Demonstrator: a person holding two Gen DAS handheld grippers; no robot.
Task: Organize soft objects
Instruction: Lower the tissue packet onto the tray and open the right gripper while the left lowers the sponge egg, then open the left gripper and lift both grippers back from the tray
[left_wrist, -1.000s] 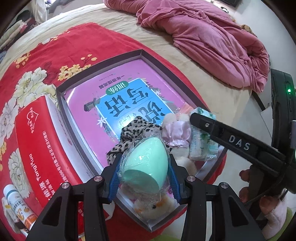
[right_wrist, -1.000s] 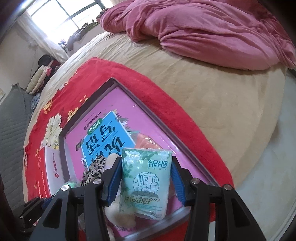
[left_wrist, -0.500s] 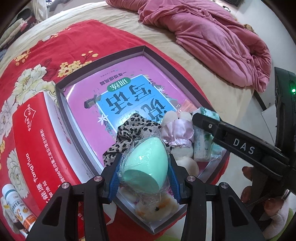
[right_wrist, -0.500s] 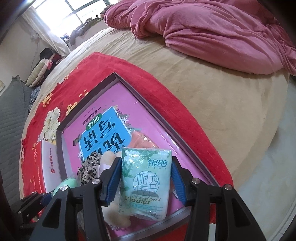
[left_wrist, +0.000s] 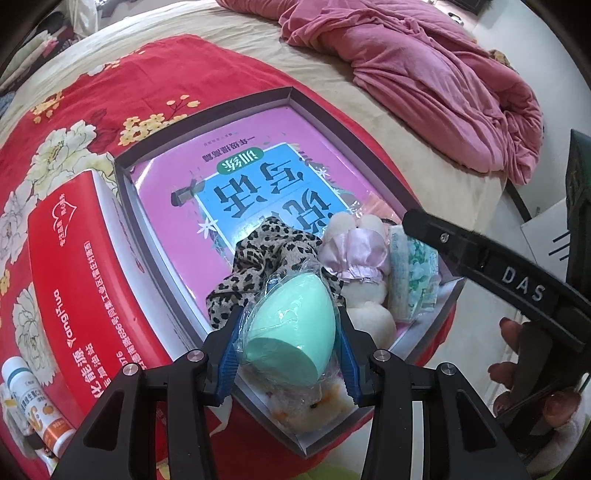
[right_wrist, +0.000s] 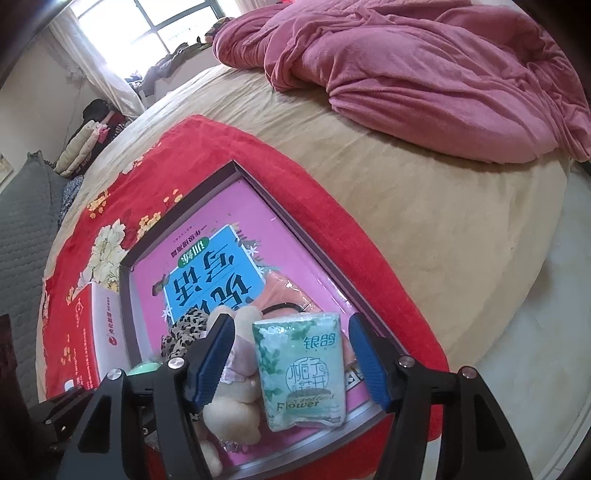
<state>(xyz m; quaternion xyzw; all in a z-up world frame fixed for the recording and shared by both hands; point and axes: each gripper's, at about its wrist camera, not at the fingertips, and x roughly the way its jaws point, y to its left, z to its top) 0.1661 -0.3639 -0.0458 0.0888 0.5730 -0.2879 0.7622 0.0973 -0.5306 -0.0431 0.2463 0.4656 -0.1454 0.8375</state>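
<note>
My left gripper (left_wrist: 290, 345) is shut on a mint-green egg-shaped sponge (left_wrist: 291, 332) in clear wrap, held over the near corner of a shallow grey box (left_wrist: 207, 110) lined with a pink book. My right gripper (right_wrist: 291, 363) has its jaws opening, and the green tissue pack (right_wrist: 301, 371) stands between them with gaps on both sides, resting in the box's near right corner. The tissue pack (left_wrist: 412, 273) shows edge-on in the left wrist view. Beside it lie a cream plush toy in a lilac dress (left_wrist: 358, 258), a leopard-print cloth (left_wrist: 266, 251) and a small yellow-and-white plush (left_wrist: 314, 406).
A red carton (left_wrist: 74, 280) stands left of the box on the red floral blanket (left_wrist: 92, 74). A small white-and-orange bottle (left_wrist: 33, 402) lies at the far left. A crumpled pink quilt (right_wrist: 424, 74) lies across the bed behind. A person's fingers (left_wrist: 517, 369) hold the right gripper.
The right gripper's jaws have spread away from the tissue pack, which now stands free in the box. The left gripper still holds the green sponge in the same place.
</note>
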